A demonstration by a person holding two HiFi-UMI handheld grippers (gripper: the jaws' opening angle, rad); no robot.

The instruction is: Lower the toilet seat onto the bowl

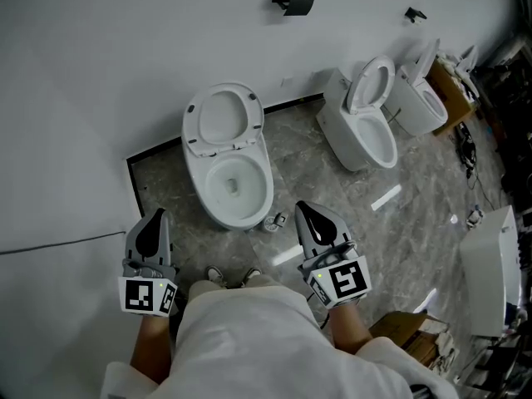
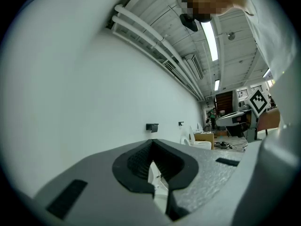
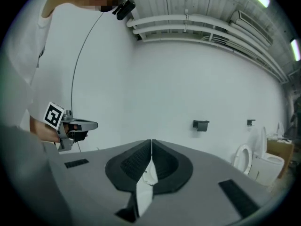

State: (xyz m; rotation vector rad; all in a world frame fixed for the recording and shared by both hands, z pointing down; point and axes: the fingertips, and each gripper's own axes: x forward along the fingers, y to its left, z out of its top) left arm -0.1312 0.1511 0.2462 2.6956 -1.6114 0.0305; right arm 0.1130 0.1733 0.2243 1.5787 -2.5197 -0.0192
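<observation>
Toilets are lined up along a white wall (image 1: 100, 98), three in all, on a grey marbled floor (image 1: 332, 189). The nearest toilet (image 1: 204, 198) is found at the middle of the head view. Its toilet seat (image 1: 193, 116) is raised and leans back towards the wall, well apart from the bowl (image 1: 268, 191), which lies uncovered below it. A second toilet (image 1: 337, 131) and a third toilet (image 1: 411, 106) are seen farther to the right, each with its seat up as well.

Both grippers are held on the near side of the nearest toilet, and neither touches it. The left gripper (image 1: 158, 214) is placed near the bowl's left side, close to the wall. Its jaws are pressed together at the tips, and nothing is gripped between them. The right gripper (image 1: 299, 206) is placed near the bowl's right side. Its jaws are likewise closed tip to tip, with nothing held. Both grippers are pointed roughly level towards the wall.

A black holder (image 1: 293, 0) is fixed to the wall above and between the first two toilets. A cardboard box (image 1: 449, 90) is set beside the third toilet. A thin cable (image 1: 58, 243) is run along the wall at the left. The person's shoes (image 1: 218, 277) are seen between the two grippers.
</observation>
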